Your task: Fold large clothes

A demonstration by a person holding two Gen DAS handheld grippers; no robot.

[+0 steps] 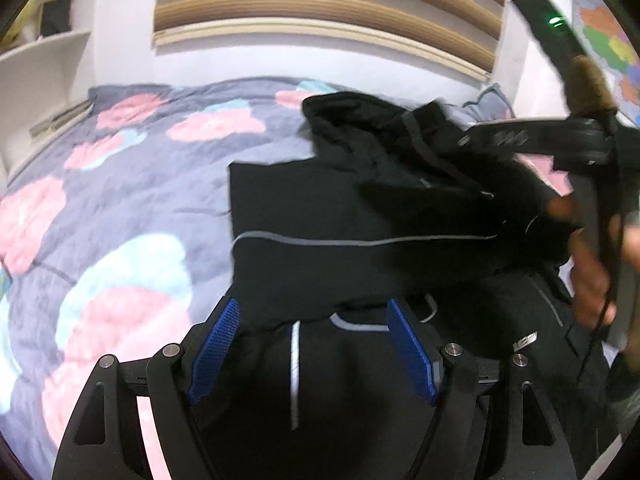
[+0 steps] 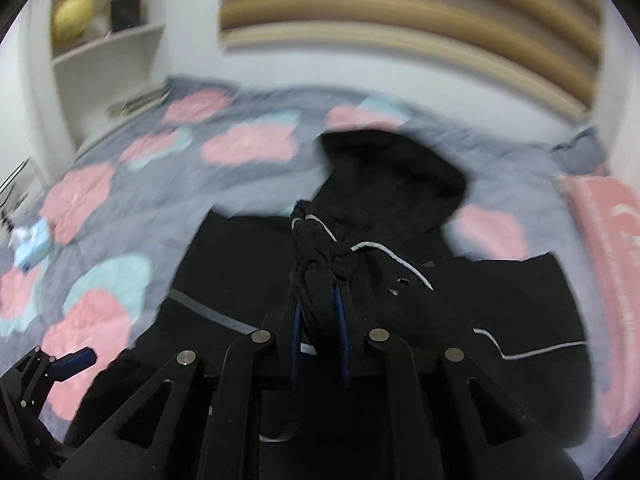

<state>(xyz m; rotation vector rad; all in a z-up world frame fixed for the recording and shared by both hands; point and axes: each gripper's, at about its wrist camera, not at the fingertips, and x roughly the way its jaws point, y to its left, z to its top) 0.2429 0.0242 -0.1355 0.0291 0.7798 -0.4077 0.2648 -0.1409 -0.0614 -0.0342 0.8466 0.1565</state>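
A large black hooded jacket (image 1: 320,208) with thin grey piping lies on the bed, partly folded over itself. It also shows in the right wrist view (image 2: 400,184). My left gripper (image 1: 314,320) is open, its blue pads (image 1: 216,344) spread wide just above the jacket's near edge, holding nothing. My right gripper (image 2: 318,296) is shut on a bunched fold of the jacket (image 2: 316,248) and holds it lifted above the garment. The right gripper also shows in the left wrist view (image 1: 540,140), held by a hand at the right.
The bed has a grey quilt (image 1: 120,184) with pink and blue cloud shapes. White shelves (image 2: 104,44) stand at the far left. A striped headboard panel (image 1: 328,4) is on the wall behind. A pink pillow (image 2: 608,248) lies at the right. The left gripper shows at the bottom left (image 2: 60,364).
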